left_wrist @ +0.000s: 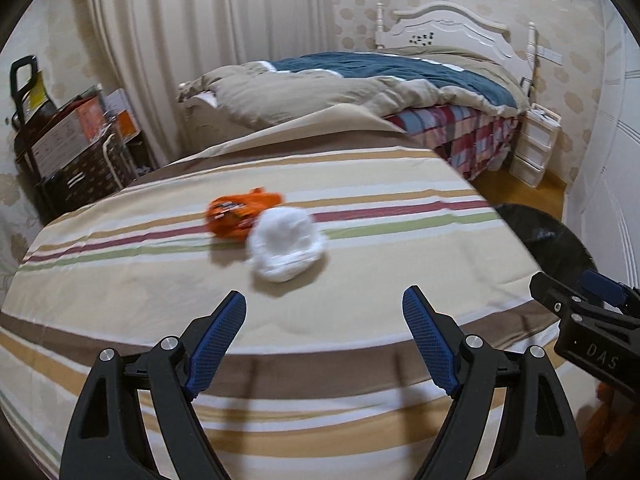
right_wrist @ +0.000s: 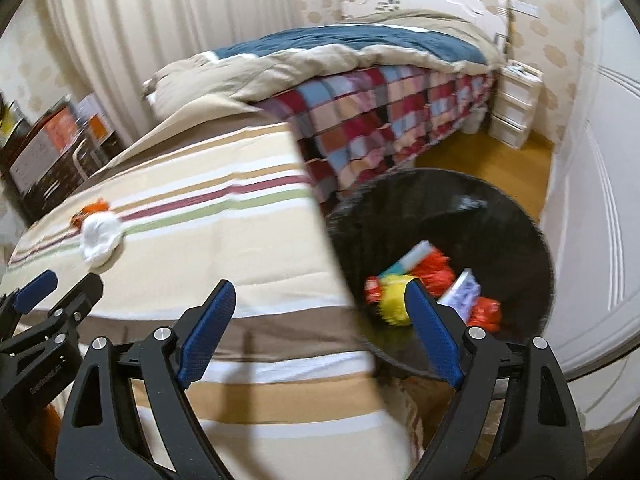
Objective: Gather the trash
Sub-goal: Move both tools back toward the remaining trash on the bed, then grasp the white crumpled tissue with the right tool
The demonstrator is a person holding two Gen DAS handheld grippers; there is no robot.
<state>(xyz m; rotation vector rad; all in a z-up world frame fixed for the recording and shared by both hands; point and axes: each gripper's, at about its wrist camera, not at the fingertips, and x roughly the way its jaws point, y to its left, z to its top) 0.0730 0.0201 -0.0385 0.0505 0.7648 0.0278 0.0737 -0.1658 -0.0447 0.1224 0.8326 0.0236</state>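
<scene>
Trash lies in 2 places: 2 pieces on the striped cover [left_wrist: 360, 200] of the near surface, and a heap inside the black bin [right_wrist: 500, 216] on the floor.

Largest in the room is the bed [left_wrist: 360, 76] at 12 o'clock in the left wrist view, with a blue and tan quilt, a checked blanket [right_wrist: 380, 120] hanging down its side, and a white headboard [left_wrist: 448, 28]. Pale curtains [left_wrist: 192, 20] hang at 11 o'clock. A white set of drawers [left_wrist: 534, 144] stands by the bed at 2 o'clock, and stacked boxes [left_wrist: 68, 136] fill the 9 o'clock edge.

The striped cover spreads across the lower half of both views. The black bin stands just beside its edge, at 3 o'clock in the right wrist view, and holds red, yellow and white wrappers [right_wrist: 428, 284].

On the cover, the orange wrapper [left_wrist: 240, 212] and the white crumpled tissue [left_wrist: 286, 244] touch each other, the tissue nearer the camera. In the right wrist view they sit far off at 9 o'clock.

The left gripper [left_wrist: 324, 320] hangs above the cover with its blue fingers spread wide and nothing between them; the tissue lies ahead at 12 o'clock, apart from the tips. The right gripper [right_wrist: 320, 316] is also spread wide and empty, 1 finger over the cover, the other over the bin. Each gripper shows at the other's view edge.
</scene>
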